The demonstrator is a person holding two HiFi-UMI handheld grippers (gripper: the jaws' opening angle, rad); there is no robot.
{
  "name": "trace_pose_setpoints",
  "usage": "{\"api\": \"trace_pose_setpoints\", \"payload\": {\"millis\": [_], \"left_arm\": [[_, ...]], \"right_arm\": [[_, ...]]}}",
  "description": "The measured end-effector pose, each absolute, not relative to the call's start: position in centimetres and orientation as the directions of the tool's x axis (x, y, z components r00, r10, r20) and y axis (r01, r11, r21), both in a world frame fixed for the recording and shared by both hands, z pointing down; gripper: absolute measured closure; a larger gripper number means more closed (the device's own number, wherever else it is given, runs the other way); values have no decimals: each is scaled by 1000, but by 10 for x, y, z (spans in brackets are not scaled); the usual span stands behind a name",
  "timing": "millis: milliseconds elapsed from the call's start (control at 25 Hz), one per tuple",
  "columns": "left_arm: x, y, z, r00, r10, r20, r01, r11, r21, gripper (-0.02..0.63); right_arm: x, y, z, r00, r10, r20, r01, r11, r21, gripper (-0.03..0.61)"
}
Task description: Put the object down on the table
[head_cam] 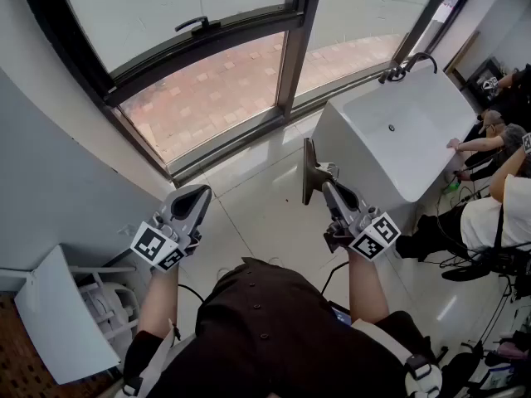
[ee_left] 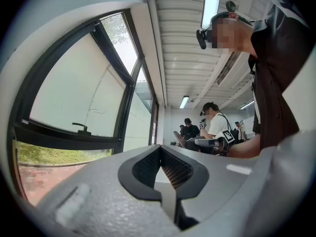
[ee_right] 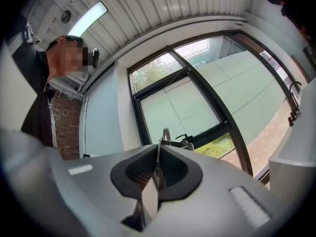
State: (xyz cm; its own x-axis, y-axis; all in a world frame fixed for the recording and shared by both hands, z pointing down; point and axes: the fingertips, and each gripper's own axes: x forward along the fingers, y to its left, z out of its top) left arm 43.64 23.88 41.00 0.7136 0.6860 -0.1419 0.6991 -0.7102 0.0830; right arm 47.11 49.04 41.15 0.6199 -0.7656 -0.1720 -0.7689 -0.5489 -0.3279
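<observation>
Facing the window, the right tool clamps a thin object.

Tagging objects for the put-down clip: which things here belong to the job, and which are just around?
Job:
- right gripper, shut on the tool
- flat dark tool
- white tabletop, lower left, likely the target

Just around:
- left gripper, shut, empty
- sink with faucet
- window
- seated people
</observation>
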Motion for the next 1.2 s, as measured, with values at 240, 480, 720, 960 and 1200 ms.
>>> {"api": "trace_pose_setpoints", "payload": {"millis": [240,480,720,960,1200], "left_arm": [[433,260,411,742,654,-148,669,-737,96,614],[414,260,422,813,569,-123,581,-804,128,614],[381,234,432,861,500,-96,509,-849,143,614],[360,192,427,891,440,-113,452,-882,132,614],[327,140,411,928,348,-131,362,-926,104,614]], "right_arm": [[473,510,411,586,-792,-169,-791,-515,-330,560],[479,509,424,516,-843,-151,-822,-438,-365,560],[476,473,441,442,-885,-146,-847,-358,-392,561],[466,420,443,388,-910,-147,-861,-301,-409,561],[472,352,418,271,-947,-170,-905,-191,-380,560]]}}
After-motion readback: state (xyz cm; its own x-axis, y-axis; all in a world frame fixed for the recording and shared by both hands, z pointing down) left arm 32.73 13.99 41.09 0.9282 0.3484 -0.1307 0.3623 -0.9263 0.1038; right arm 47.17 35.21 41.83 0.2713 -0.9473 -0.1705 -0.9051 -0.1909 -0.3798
